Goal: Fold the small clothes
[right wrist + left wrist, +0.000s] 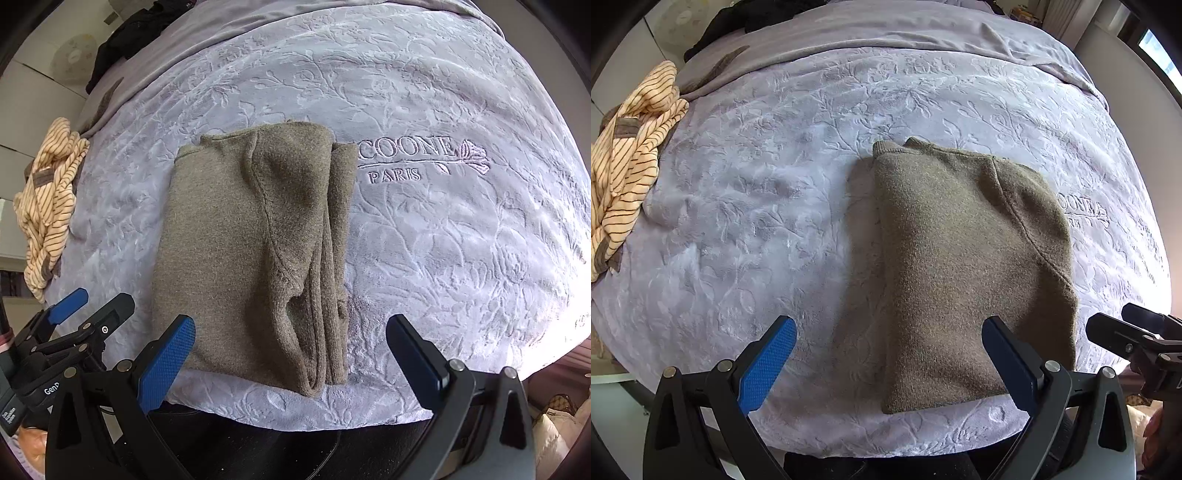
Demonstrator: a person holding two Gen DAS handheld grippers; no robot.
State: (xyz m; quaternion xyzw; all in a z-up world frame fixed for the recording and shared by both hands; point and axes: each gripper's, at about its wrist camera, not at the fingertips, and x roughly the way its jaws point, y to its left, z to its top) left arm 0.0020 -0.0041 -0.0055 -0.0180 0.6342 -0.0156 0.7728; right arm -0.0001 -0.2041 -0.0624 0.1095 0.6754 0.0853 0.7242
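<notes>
Your left gripper (888, 363) has its blue-padded fingers spread wide, holding nothing, hovering over the near edge of the lilac embossed bedspread (757, 206). Your right gripper (290, 356) is spread the same, empty. The folded olive-brown knit sweater (236, 236) lies flat at the bed's near edge, its layered fold edges on the right side, just left of the embroidered "COONE PARIS" logo (410, 158). A crumpled cream striped garment (626, 162) sits at the left edge, well apart.

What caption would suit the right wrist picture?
Open right gripper hovers over a folded olive-brown knit sweater on a lilac embossed bedspread.
</notes>
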